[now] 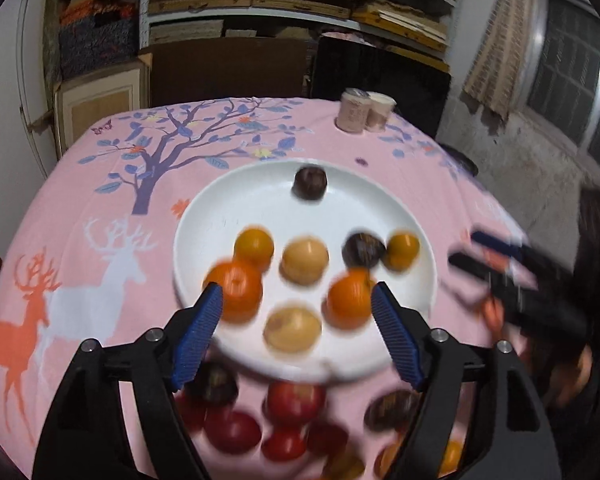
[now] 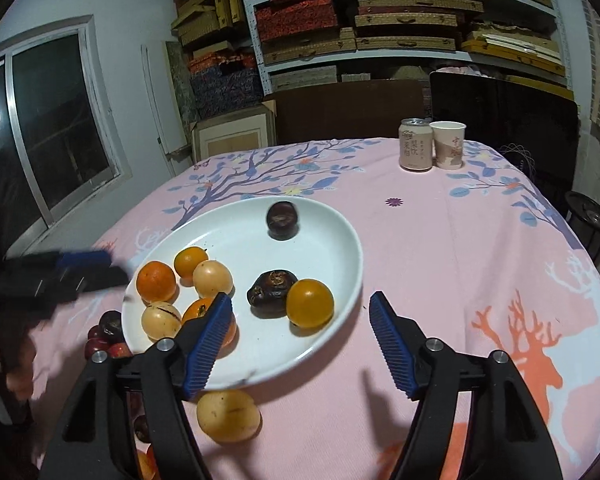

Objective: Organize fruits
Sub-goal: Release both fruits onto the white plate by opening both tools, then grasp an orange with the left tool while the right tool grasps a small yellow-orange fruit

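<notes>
A white plate [image 1: 236, 208] [image 2: 332, 240] on the pink tablecloth holds several fruits: oranges [image 1: 350, 298] [image 2: 310, 303], pale yellow fruits [image 1: 305, 261] [image 2: 213, 279] and dark purple fruits [image 1: 310, 183] [image 2: 283, 219]. My left gripper [image 1: 297, 300] is open and empty above the plate's near side. Red apples [image 1: 295, 402] and dark fruits lie on the cloth below it. My right gripper [image 2: 301, 312] is open and empty over the plate's right edge. A pale yellow fruit [image 2: 228, 416] lies on the cloth just off the plate. The left view is motion-blurred.
A drink can [image 2: 416, 145] and a paper cup [image 2: 448, 145] stand at the table's far right, and show in the left wrist view [image 1: 356, 116]. Shelves of boxes stand behind the table. Each gripper shows in the other's view, the right [image 1: 512, 280] and the left [image 2: 60, 276].
</notes>
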`<action>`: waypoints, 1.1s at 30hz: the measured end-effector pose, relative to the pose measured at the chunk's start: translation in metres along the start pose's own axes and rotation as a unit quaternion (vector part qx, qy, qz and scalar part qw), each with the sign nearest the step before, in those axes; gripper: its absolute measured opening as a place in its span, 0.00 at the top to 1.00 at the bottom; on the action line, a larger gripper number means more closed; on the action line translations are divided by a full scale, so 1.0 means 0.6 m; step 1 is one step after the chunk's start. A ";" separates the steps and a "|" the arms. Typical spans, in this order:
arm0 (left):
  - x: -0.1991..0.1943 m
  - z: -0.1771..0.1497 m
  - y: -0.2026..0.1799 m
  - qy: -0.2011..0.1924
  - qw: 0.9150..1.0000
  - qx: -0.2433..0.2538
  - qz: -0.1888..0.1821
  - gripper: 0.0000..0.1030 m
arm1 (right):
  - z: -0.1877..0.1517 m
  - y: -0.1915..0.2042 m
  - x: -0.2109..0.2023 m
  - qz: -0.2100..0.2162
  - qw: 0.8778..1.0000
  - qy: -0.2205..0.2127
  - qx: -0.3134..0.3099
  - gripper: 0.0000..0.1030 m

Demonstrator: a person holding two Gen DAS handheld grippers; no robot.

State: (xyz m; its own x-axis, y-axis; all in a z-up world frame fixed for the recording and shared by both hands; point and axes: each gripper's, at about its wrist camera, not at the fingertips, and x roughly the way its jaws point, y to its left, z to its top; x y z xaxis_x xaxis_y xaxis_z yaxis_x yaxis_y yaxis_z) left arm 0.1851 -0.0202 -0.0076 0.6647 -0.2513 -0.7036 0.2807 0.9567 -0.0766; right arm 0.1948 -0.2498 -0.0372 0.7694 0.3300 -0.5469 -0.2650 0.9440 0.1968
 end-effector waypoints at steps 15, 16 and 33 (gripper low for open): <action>-0.046 -0.192 -0.027 0.042 0.996 0.071 0.036 0.31 | -0.070 -0.027 -0.079 0.017 0.999 0.001 0.050 0.28; -0.039 -0.192 -0.031 0.044 0.995 0.079 0.041 0.35 | -0.072 -0.028 -0.079 0.016 0.999 0.003 0.050 0.28; -0.046 -0.196 -0.016 0.006 0.999 0.044 -0.018 0.65 | -0.164 0.106 -0.102 0.102 0.980 0.106 -0.135 0.35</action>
State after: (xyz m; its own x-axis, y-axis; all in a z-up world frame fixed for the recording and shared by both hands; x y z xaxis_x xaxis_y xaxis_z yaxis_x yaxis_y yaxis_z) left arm 0.0825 -0.0051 -0.0706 0.6443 -0.2830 -0.7105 0.3639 0.9306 -0.0407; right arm 0.0736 -0.2092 -0.0709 0.5546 0.4786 -0.6807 -0.5662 0.8165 0.1128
